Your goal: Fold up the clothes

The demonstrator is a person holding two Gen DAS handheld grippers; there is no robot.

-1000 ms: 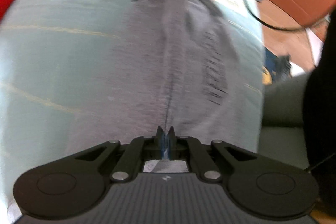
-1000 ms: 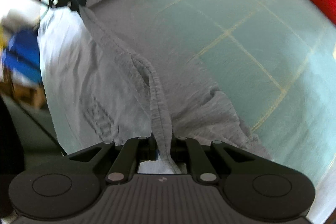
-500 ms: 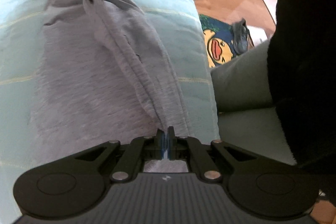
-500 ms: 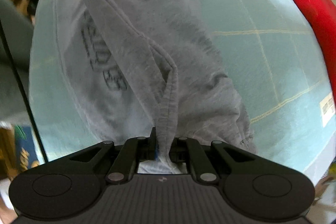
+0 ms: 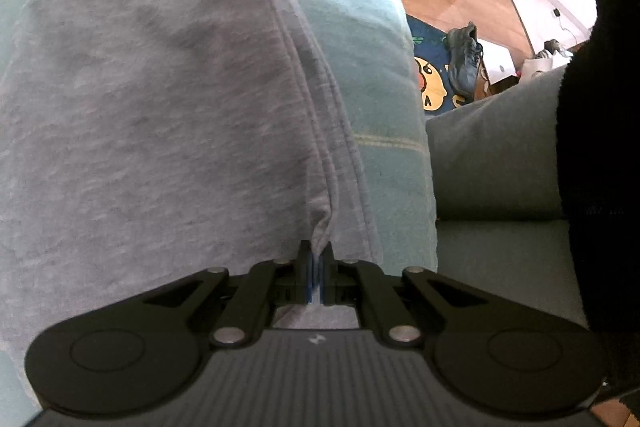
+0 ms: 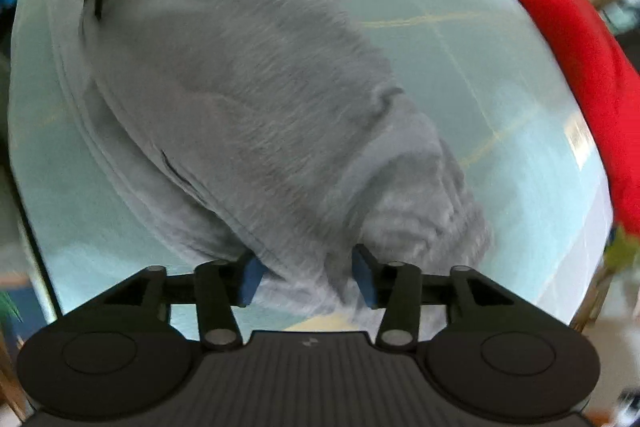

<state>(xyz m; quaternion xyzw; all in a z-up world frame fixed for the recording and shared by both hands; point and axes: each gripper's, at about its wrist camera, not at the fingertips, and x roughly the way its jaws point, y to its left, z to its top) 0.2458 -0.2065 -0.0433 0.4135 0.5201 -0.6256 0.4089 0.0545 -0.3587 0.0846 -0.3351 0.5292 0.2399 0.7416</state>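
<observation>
A fold of the grey garment (image 5: pixel 168 99) is pinched by the left gripper (image 5: pixel 317 269) at lower centre. The right gripper (image 6: pixel 308 277) jaws have just been opened wide; cloth lies loose between them.

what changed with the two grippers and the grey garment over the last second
The right gripper has just been opening: its jaws, earlier clamped on a fold of the grey garment, now stand apart, with cloth lying loose between them. Both grippers carried the lifted edge across and down, so the garment lies folded on the light blue sheet. The left gripper stays shut on its fold.
</observation>
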